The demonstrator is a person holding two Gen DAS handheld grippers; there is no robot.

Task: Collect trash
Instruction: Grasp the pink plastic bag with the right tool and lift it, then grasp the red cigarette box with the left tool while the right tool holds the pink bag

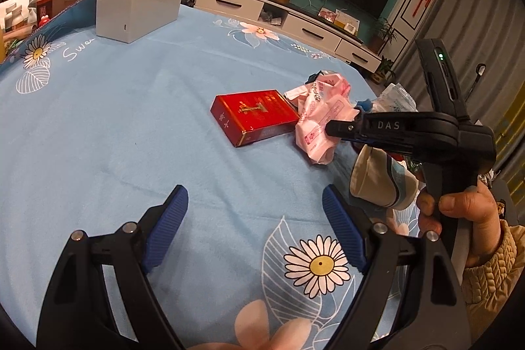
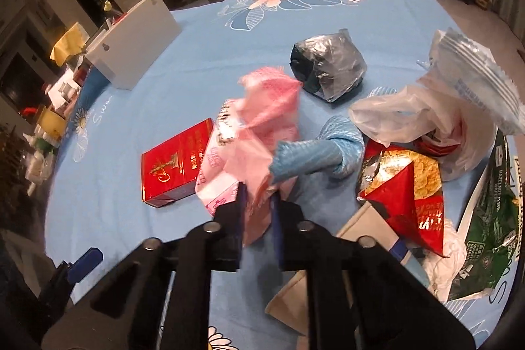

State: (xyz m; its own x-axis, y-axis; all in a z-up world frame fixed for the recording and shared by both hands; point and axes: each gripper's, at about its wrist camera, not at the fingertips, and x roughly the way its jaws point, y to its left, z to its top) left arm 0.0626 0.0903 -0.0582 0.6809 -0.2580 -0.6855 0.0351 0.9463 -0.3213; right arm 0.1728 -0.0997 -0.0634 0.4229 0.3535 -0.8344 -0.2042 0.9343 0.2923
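Note:
My right gripper [image 2: 259, 202] is shut on a crumpled pink plastic wrapper [image 2: 262, 117], lifting its top off the blue flowered tablecloth [image 2: 115, 186]. The wrapper [image 1: 320, 117] and the right gripper [image 1: 331, 128] also show in the left wrist view. A red box [image 2: 177, 163] lies just left of the wrapper; it also shows in the left wrist view [image 1: 256, 115]. My left gripper [image 1: 254, 218] is open and empty above the cloth, near the red box.
A white box [image 1: 139, 4] stands at the far left of the table. Right of the pink wrapper lie a blue cloth piece [image 2: 321, 150], a black bag [image 2: 328, 68], a clear bag [image 2: 426, 110], a red-gold snack wrapper [image 2: 403, 186], a green wrapper [image 2: 492, 235] and a paper cup [image 1: 377, 179].

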